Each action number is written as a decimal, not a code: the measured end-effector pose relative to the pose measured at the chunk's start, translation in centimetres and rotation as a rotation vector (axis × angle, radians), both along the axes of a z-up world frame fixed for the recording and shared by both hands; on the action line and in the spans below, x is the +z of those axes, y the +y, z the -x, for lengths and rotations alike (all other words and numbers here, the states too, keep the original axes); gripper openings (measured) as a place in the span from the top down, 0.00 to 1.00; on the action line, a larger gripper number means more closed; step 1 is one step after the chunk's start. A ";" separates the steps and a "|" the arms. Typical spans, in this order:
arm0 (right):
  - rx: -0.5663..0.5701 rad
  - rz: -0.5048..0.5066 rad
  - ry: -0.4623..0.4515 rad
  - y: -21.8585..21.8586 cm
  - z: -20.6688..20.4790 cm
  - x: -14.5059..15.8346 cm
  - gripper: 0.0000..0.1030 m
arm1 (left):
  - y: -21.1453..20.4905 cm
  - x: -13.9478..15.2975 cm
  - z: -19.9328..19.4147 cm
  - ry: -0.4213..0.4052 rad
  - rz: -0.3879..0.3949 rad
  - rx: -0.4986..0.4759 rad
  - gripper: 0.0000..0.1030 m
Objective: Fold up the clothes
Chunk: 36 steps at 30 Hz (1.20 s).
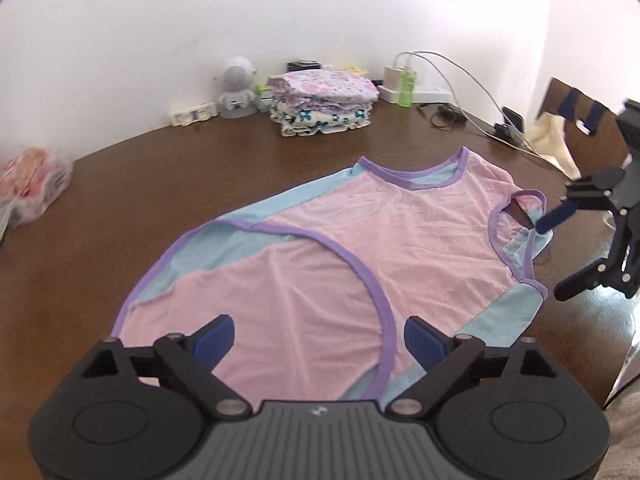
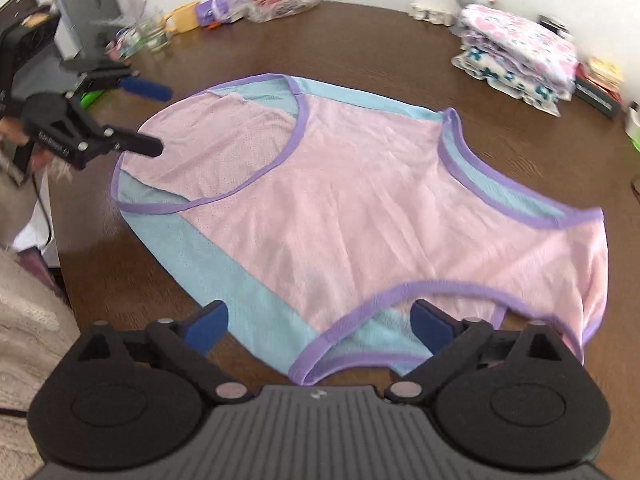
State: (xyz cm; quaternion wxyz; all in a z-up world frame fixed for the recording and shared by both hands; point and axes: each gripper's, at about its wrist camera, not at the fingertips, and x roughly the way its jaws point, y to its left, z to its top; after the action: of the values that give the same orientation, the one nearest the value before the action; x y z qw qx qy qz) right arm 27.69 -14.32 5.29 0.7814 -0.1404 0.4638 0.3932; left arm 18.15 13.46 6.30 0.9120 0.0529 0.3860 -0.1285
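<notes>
Fingers of your left gripper (image 1: 319, 340) and right gripper (image 2: 320, 326) stand spread wide, grasping nothing. Beneath them, the pink top (image 1: 332, 256) with blue panels and purple trim lies flat on the brown table (image 1: 140, 192). Beyond, folded floral clothes (image 1: 322, 100) sit stacked near the wall.

The worktop (image 1: 168, 168) is dark brown wood with a faint grain and a dull sheen. On it the pink top (image 1: 320, 248) is thin, matt mesh cloth, lightly creased, with blue panels and purple ribbed binding. Behind the top, the stack of folded clothes (image 1: 324, 100) looks like soft printed cotton.
</notes>
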 end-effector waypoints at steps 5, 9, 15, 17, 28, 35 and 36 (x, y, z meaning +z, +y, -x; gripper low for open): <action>-0.213 -0.083 -0.072 -3.2 5.0 -0.4 0.00 | -2.6 -1.6 5.1 -0.055 0.084 0.139 0.09; -0.351 -0.151 -0.094 -5.0 7.2 -1.2 0.00 | -4.5 -2.5 7.3 -0.075 0.153 0.255 0.09; -0.488 -0.232 -0.078 -7.7 8.7 -1.8 0.00 | -5.4 -2.5 9.6 -0.094 0.211 0.334 0.09; -0.509 -0.247 -0.095 -8.4 8.9 -1.4 0.00 | -5.6 -2.3 10.0 -0.102 0.192 0.352 0.09; -0.430 -0.293 -0.157 -7.5 10.1 -0.7 0.00 | -5.3 -2.1 11.1 -0.102 0.179 0.383 0.09; -0.168 -0.044 -0.408 -6.8 8.7 0.7 0.00 | -4.8 -2.1 9.7 -0.070 -0.035 0.179 0.38; -0.116 0.021 -0.442 -6.7 8.2 0.8 0.01 | -5.0 -2.2 9.4 -0.060 -0.086 0.145 0.47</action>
State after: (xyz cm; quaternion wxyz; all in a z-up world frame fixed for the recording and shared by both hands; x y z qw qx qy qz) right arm 19.53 -21.04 6.13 0.8838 -0.2045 0.2928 0.3023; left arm 8.72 8.48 4.06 0.9270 0.0678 0.3663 -0.0438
